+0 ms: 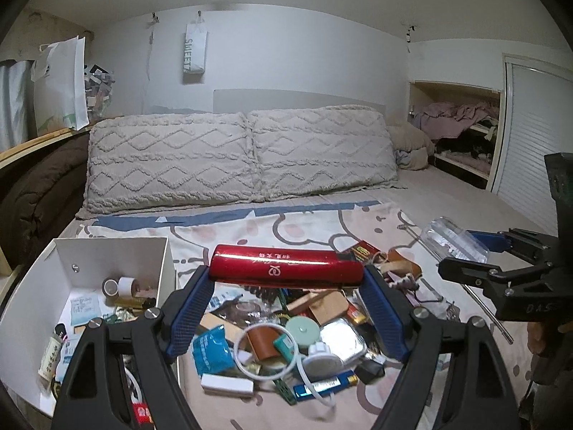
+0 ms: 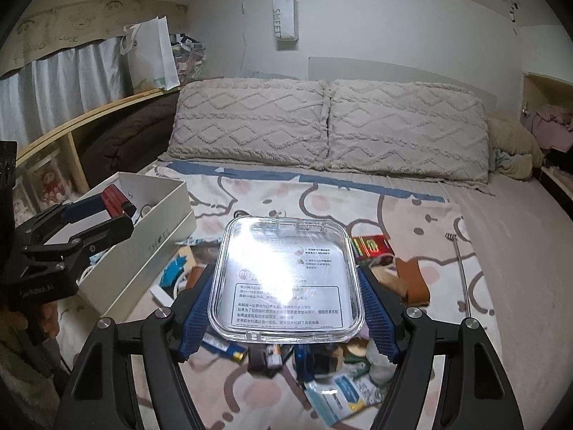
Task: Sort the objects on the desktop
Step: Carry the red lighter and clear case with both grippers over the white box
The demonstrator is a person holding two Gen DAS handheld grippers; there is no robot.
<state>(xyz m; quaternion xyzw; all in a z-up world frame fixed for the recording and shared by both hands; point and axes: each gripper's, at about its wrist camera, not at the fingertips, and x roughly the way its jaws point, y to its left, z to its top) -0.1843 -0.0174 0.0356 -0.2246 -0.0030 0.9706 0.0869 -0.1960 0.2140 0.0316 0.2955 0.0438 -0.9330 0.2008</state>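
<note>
My left gripper (image 1: 286, 272) is shut on a shiny red cylinder (image 1: 286, 264), held crosswise by its two ends above a heap of small desk objects (image 1: 286, 337) on the bed. A white box (image 1: 107, 261) with tape rolls and small items sits to its left. My right gripper (image 2: 286, 286) is shut on a clear plastic case (image 2: 286, 279) with a printed label, gripped by its long sides and lifted over the heap. In the left wrist view the right gripper (image 1: 476, 251) shows at the right with the clear case (image 1: 453, 240). In the right wrist view the left gripper (image 2: 111, 208) carries the red cylinder (image 2: 112, 197) over the white box (image 2: 143, 247).
A cartoon-print sheet (image 1: 304, 229) covers the bed, with two knitted pillows (image 1: 243, 157) at the headboard. A telescopic back scratcher (image 2: 462, 272) and a brown leather piece (image 2: 412, 279) lie to the right of the heap. A wooden shelf (image 2: 89, 114) runs along the left wall.
</note>
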